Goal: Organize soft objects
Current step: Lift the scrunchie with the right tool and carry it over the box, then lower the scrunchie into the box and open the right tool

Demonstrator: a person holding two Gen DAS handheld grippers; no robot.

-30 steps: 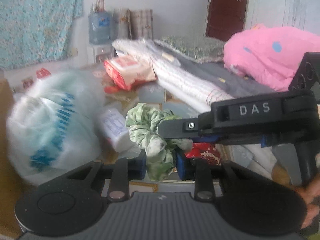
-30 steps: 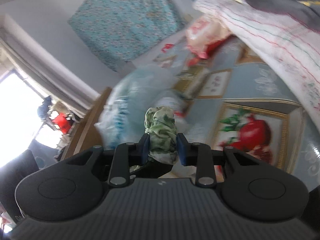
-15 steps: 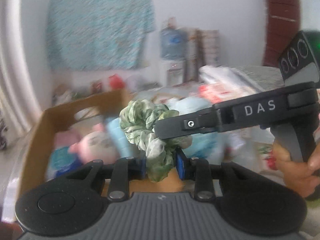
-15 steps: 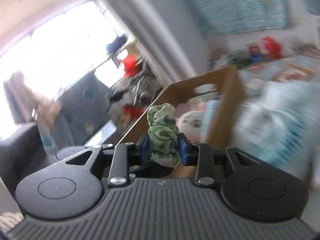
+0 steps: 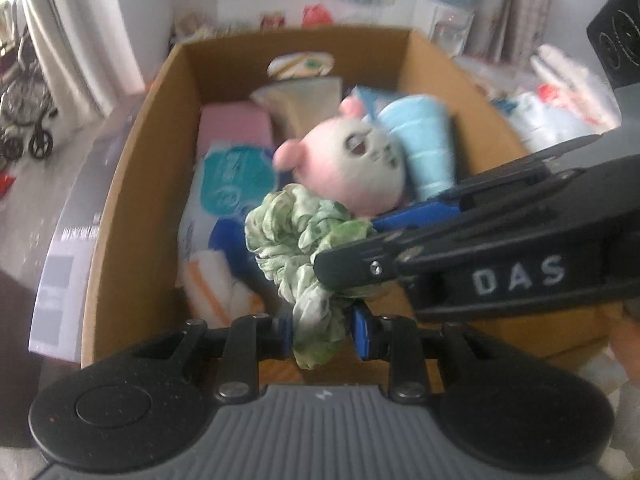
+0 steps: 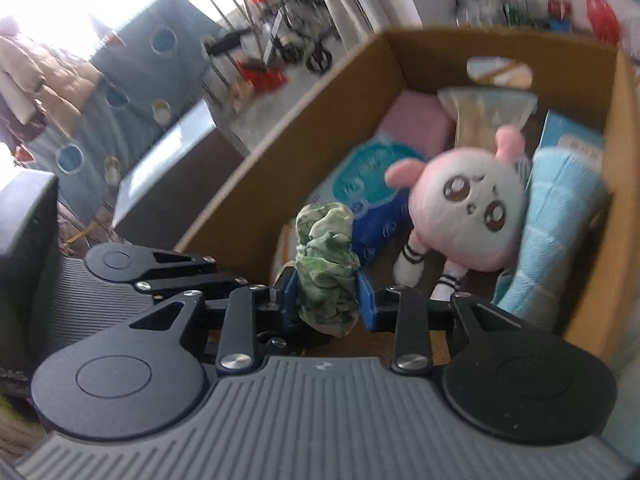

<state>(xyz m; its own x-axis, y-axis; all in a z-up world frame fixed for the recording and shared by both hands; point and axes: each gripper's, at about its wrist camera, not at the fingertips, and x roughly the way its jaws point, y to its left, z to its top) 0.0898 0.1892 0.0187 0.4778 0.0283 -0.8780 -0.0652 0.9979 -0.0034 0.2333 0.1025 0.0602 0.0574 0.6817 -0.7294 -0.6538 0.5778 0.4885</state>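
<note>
Both grippers now over the open cardboard box (image 5: 132, 184), no longer over the cluttered table. Green scrunchie (image 5: 304, 248) clamped in left gripper (image 5: 320, 332) and pinched in right gripper (image 6: 327, 300), whose jaws have just been opening slightly. Suspended above pink plush toy (image 6: 468, 208) and blue towel (image 6: 560, 216). Likely next: release into box.

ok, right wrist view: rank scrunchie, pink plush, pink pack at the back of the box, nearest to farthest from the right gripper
1. green scrunchie, between the right gripper fingers.
2. pink plush, mid-box, right of the scrunchie.
3. pink pack, far end of the cardboard box, behind the plush.
</note>
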